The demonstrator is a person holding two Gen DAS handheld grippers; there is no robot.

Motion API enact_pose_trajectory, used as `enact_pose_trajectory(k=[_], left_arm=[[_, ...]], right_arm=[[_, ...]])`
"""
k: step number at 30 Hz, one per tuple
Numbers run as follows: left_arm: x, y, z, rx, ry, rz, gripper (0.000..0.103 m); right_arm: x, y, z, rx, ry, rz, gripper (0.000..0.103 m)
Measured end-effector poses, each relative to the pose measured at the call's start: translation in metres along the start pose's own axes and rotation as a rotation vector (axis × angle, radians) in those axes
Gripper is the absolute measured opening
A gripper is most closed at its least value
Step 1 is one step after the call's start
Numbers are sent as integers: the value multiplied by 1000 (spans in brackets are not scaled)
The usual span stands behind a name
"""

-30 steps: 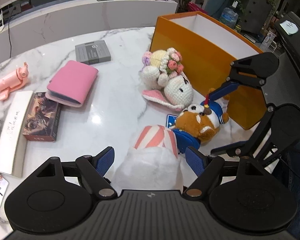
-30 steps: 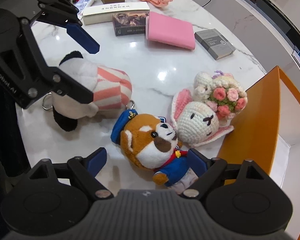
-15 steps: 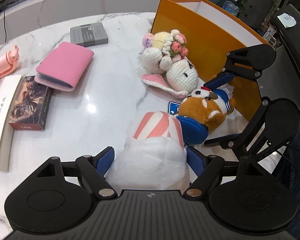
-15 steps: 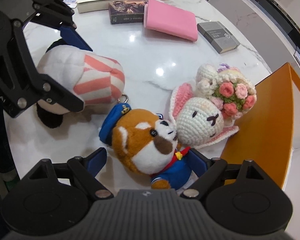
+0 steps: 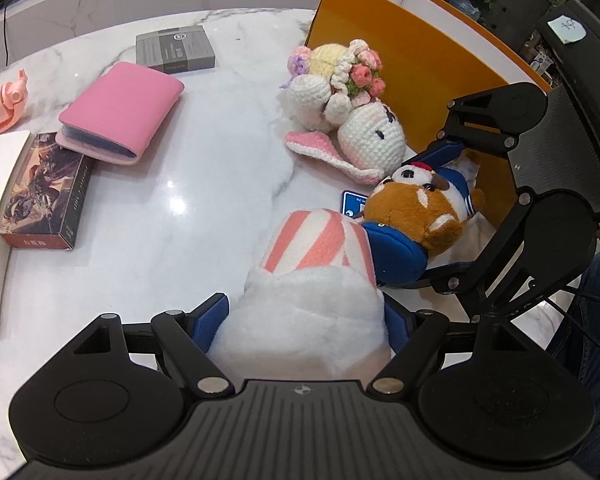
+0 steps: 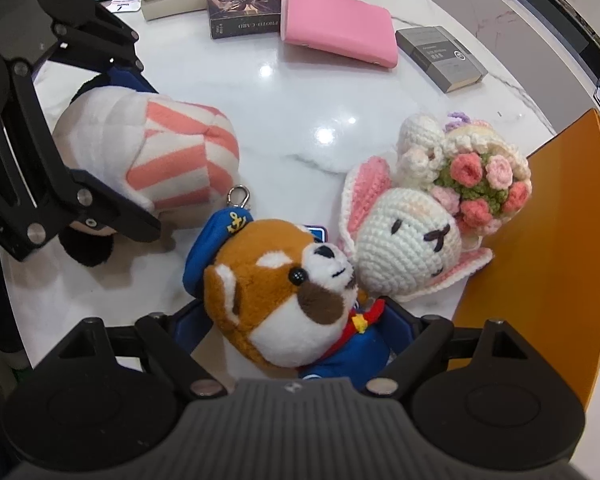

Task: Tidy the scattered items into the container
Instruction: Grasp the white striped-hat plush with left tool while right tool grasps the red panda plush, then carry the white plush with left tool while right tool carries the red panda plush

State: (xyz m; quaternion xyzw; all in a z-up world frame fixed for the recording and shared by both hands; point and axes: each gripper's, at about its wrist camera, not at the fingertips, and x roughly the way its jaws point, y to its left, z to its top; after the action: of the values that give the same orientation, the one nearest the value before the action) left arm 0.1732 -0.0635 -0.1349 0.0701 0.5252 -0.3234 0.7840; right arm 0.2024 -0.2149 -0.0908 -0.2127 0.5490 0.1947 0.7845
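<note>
Presently, your left gripper (image 5: 306, 320) stands wide, a pad on either side of the striped white plush (image 5: 316, 280); whether the pads press on it I cannot tell. Your right gripper (image 6: 296, 320) is likewise spread around the sailor-suited brown plush (image 6: 284, 300), grip unconfirmed. Both toys lie on the marble table (image 5: 204, 208) near the orange box (image 5: 412, 64). The crocheted rabbit (image 6: 420, 232) lies against the box's outer wall, touching the brown plush.
</note>
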Motion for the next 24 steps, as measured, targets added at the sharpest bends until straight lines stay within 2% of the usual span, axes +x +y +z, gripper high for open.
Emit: enact_pose_trajectory(k=[7, 24], left_arm=[[2, -1, 1, -5, -2, 4, 93], [-1, 2, -4, -24, 25, -5, 88]], right_arm=[[-1, -2, 2, 8, 0, 13, 79], [-4, 0, 0, 14, 11, 24, 72]])
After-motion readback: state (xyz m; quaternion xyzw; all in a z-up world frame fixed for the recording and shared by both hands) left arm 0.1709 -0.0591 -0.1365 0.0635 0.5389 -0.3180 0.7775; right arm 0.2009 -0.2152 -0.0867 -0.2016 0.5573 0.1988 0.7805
